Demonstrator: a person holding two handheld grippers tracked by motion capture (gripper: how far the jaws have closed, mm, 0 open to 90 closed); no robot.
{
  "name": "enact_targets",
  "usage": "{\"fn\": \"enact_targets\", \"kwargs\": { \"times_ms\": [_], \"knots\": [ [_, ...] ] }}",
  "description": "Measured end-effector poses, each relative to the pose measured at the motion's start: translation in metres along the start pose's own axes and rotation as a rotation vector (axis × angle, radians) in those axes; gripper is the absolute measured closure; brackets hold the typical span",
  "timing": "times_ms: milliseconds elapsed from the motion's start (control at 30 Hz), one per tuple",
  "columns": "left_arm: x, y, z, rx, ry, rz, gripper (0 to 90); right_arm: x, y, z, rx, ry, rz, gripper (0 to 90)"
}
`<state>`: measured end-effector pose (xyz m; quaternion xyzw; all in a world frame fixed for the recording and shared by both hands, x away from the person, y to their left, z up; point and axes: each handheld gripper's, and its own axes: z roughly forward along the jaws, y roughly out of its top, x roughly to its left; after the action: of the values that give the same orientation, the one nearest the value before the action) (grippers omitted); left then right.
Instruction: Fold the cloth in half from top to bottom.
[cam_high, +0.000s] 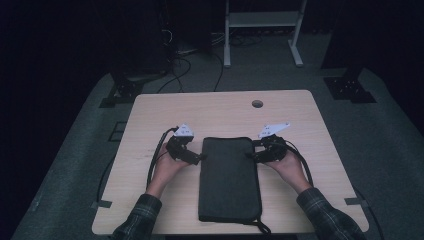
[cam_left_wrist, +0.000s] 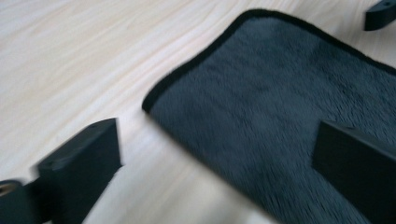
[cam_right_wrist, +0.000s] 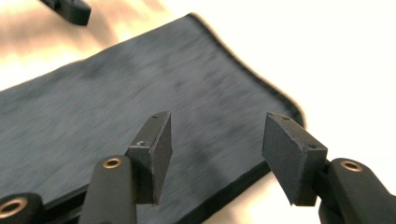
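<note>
A dark grey folded cloth (cam_high: 229, 180) lies lengthwise in the middle of the light wooden table (cam_high: 150, 110). My left gripper (cam_high: 200, 157) is at the cloth's left edge near its far corner, jaws open. In the left gripper view the cloth's rounded, black-hemmed corner (cam_left_wrist: 280, 102) lies between the wide-apart jaws of my left gripper (cam_left_wrist: 219, 149), which grip nothing. My right gripper (cam_high: 251, 155) is at the cloth's right edge, also open. In the right gripper view its pads hover over the cloth (cam_right_wrist: 140, 93) near its hem, and the right gripper (cam_right_wrist: 219, 140) presses on nothing.
A round hole (cam_high: 257, 103) sits in the tabletop near its far edge. A thin black loop (cam_high: 262, 227) trails from the cloth's near right corner. Beyond the table stand a white frame (cam_high: 262, 20) and loose cables (cam_high: 180, 65) on the dark floor.
</note>
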<state>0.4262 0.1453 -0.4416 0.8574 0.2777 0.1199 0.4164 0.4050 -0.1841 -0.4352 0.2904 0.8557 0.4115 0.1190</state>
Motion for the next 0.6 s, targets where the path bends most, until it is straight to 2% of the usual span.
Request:
{"fn": "enact_targets", "kwargs": {
  "times_ms": [67, 133, 167, 200, 333, 433, 600],
  "knots": [
    [0.001, 0.003, 0.003, -0.005, 0.001, -0.003, 4.7, -0.004, 0.002, 0.001, -0.004, 0.003, 0.011, 41.7],
    [0.004, 0.007, 0.008, -0.009, -0.002, 0.003, 8.9, -0.014, 0.007, 0.007, -0.001, -0.018, 0.021, 41.5],
    [0.006, 0.008, 0.011, -0.012, 0.002, 0.006, 8.9, -0.014, 0.007, 0.007, -0.001, -0.018, 0.021, 41.5],
    [0.01, 0.011, 0.016, 0.004, 0.015, 0.016, 12.5, -0.021, 0.008, 0.012, -0.001, -0.024, 0.036, 41.4],
    [0.016, 0.013, 0.025, 0.014, 0.025, 0.004, 14.2, -0.031, 0.01, 0.021, 0.006, -0.035, 0.046, 41.4],
    [0.022, 0.015, 0.033, 0.039, 0.063, 0.02, 21.9, -0.04, 0.01, 0.032, 0.019, -0.046, 0.062, 41.4],
    [0.032, 0.014, 0.042, 0.094, 0.109, 0.014, 29.1, -0.052, 0.005, 0.047, 0.034, -0.044, 0.086, 40.1]
  ]
}}
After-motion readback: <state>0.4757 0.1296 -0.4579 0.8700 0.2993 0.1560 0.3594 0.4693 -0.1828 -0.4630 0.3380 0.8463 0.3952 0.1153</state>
